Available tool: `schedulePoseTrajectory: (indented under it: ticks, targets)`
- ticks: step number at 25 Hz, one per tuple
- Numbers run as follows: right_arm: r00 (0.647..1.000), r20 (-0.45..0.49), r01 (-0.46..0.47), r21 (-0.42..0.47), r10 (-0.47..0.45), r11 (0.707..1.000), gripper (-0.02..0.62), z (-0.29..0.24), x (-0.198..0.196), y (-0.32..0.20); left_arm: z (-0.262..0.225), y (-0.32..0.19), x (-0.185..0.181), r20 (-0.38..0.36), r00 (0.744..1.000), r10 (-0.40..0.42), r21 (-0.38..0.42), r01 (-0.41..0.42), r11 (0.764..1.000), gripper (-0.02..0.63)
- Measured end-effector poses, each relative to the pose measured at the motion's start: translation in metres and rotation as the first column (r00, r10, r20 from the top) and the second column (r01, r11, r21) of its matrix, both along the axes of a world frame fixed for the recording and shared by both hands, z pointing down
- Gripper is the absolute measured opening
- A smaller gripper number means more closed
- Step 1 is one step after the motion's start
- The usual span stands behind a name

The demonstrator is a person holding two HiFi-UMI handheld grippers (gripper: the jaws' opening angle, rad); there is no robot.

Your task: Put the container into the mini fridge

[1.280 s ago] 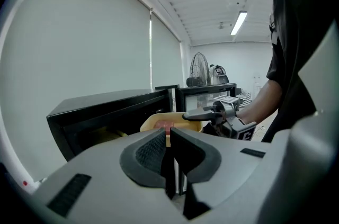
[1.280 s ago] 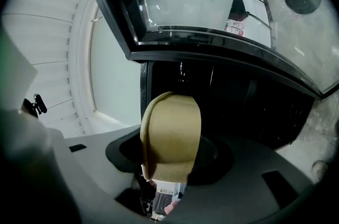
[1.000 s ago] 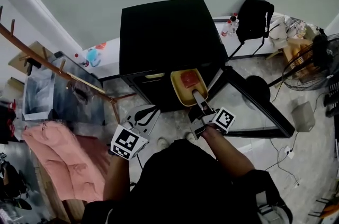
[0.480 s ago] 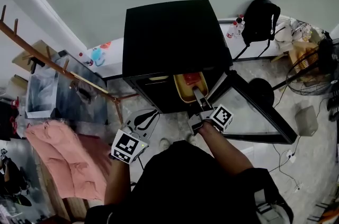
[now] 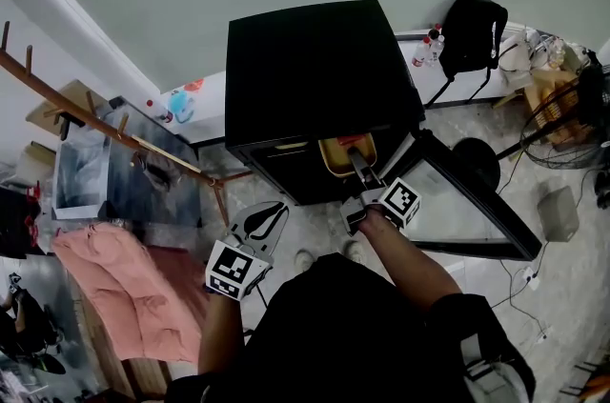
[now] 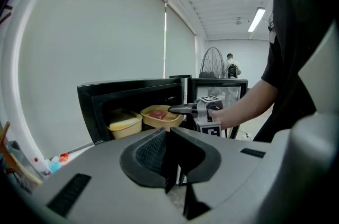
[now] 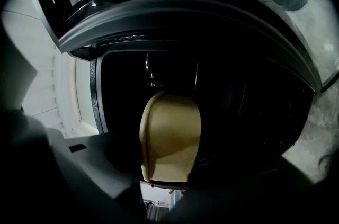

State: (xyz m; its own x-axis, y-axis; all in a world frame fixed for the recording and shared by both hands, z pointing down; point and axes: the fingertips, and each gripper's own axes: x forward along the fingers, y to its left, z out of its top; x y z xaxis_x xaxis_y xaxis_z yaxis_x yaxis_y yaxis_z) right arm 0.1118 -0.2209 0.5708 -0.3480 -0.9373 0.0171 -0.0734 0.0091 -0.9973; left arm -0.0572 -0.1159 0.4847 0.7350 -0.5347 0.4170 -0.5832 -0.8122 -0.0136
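Note:
The black mini fridge [image 5: 319, 77] stands with its glass door [image 5: 457, 191] swung open to the right. My right gripper [image 5: 355, 161] is shut on the rim of an open yellow container [image 5: 334, 157] with something red in it, held level in the fridge opening. In the right gripper view the container [image 7: 169, 133] sits between the jaws against the dark interior. In the left gripper view the container [image 6: 158, 115] is beside a second, lidded yellow tub [image 6: 124, 123] inside the fridge. My left gripper [image 5: 272, 215] hangs shut and empty below the fridge's left front.
A wooden rack [image 5: 114, 130] and a pink cushion [image 5: 105, 287] lie on the left. A black backpack [image 5: 477, 30], bottles and a floor fan [image 5: 562, 125] stand to the right of the fridge. A person [image 6: 231, 65] stands far off.
My right gripper has carried the container forward, so more of it now lies under the fridge's top edge. The left gripper has stayed in place.

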Motion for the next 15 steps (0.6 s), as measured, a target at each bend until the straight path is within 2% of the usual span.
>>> schedulePoseTrajectory:
  ticks: [9, 15]
  targets:
    - [1.000, 0.004, 0.002, 0.000, -0.002, 1.000, 0.216, 0.003, -0.003, -0.015, 0.000, -0.010, 0.002, -0.029, 0.999, -0.012, -0.010, 0.011, 1.000, 0.040]
    - [0.999, -0.030, 0.017, 0.001, -0.017, 1.000, 0.216, 0.002, -0.003, -0.028, -0.004, -0.020, 0.002, -0.056, 0.998, -0.024, -0.001, 0.024, 1.000, 0.040]
